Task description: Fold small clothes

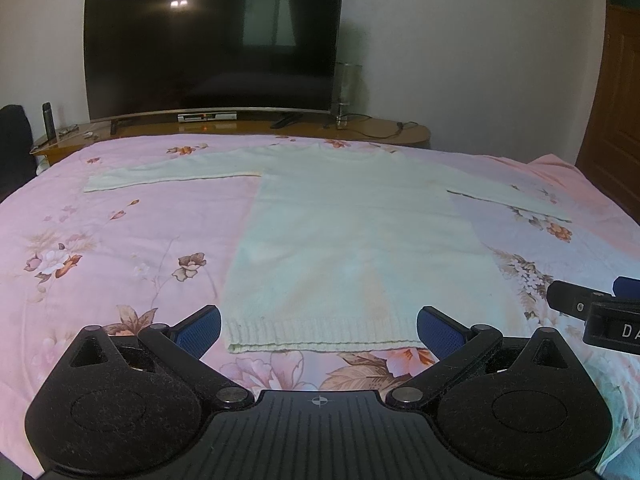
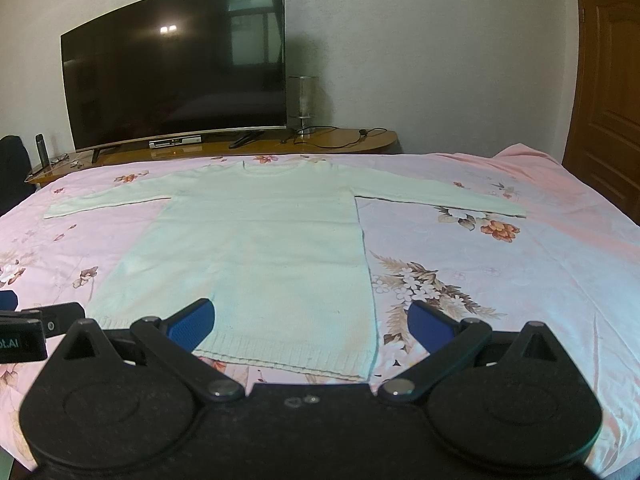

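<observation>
A pale cream knitted sweater (image 1: 344,232) lies flat on the pink flowered bedspread (image 1: 100,248), both sleeves spread out sideways and the ribbed hem nearest me. My left gripper (image 1: 318,330) hovers open just in front of the hem, its blue pads wide apart with nothing between them. In the right wrist view the same sweater (image 2: 256,248) fills the middle, and my right gripper (image 2: 312,322) is open over the hem's right corner. The right gripper's body (image 1: 600,312) shows at the right edge of the left wrist view.
A large curved television (image 1: 212,40) stands on a wooden sideboard (image 1: 384,130) beyond the bed, with a set-top box, a glass lamp (image 2: 305,100) and cables. A dark flask (image 1: 48,120) sits at the sideboard's left end. A wooden door (image 2: 608,92) is at the right.
</observation>
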The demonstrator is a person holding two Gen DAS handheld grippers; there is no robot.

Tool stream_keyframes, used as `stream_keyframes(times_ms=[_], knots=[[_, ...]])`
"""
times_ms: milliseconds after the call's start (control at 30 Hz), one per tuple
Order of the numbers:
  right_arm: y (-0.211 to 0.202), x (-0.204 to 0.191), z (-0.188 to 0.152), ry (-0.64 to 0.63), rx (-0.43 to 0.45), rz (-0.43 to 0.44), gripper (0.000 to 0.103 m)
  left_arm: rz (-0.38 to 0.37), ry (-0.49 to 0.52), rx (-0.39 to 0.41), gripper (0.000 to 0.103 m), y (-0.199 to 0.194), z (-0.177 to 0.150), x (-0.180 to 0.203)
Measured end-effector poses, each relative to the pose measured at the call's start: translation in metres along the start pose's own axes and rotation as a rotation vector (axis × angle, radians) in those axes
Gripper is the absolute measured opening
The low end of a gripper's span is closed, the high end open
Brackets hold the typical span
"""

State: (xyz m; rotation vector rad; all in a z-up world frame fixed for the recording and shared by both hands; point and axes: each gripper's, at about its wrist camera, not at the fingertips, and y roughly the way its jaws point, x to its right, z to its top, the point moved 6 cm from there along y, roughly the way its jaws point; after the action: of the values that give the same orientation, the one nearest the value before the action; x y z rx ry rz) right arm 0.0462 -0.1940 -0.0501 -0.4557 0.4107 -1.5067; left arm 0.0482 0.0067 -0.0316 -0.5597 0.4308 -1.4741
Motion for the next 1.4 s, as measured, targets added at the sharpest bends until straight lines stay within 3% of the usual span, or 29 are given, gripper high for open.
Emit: stream_keyframes(times_ms=[667,800,867,1000,1233,1267,1300,1333,1400], knots=[[0.001,-0.004,-0.002,0.0,-0.006,0.002,0.103,0.003,-0.004,-0.002,0.103,0.001,-0.001,-0.001],[0.001,-0.004,-0.003,-0.001,-0.007,0.01,0.103,-0.048,-0.078,-0.021,0.103,0.006,0.0,-0.006],[0.002,-0.003,-0.002,0.008,-0.006,0.059,0.103,-0.036,-0.08,0.001,0.103,0.01,0.008,-0.01],[0.01,0.015,0.015,0.054,0.037,0.066,0.1,-0.052,-0.087,0.042,0.103,0.031,0.04,-0.022],[0.059,0.076,0.053,0.157,0.063,-0.018,0.094,0.018,0.001,0.134,0.103,0.096,0.108,-0.031],[0.07,0.087,0.059,0.178,0.063,-0.026,0.085,0.024,0.007,0.129,0.1,0.109,0.114,-0.032],[0.081,0.099,0.064,0.203,0.062,-0.04,0.075,0.022,0.005,0.119,0.069,0.122,0.12,-0.034],[0.092,0.111,0.068,0.224,0.059,-0.052,0.073,0.035,0.0,0.093,0.052,0.14,0.125,-0.037],[0.115,0.134,0.077,0.282,0.06,-0.073,0.067,0.043,-0.016,0.055,0.046,0.165,0.131,-0.04]])
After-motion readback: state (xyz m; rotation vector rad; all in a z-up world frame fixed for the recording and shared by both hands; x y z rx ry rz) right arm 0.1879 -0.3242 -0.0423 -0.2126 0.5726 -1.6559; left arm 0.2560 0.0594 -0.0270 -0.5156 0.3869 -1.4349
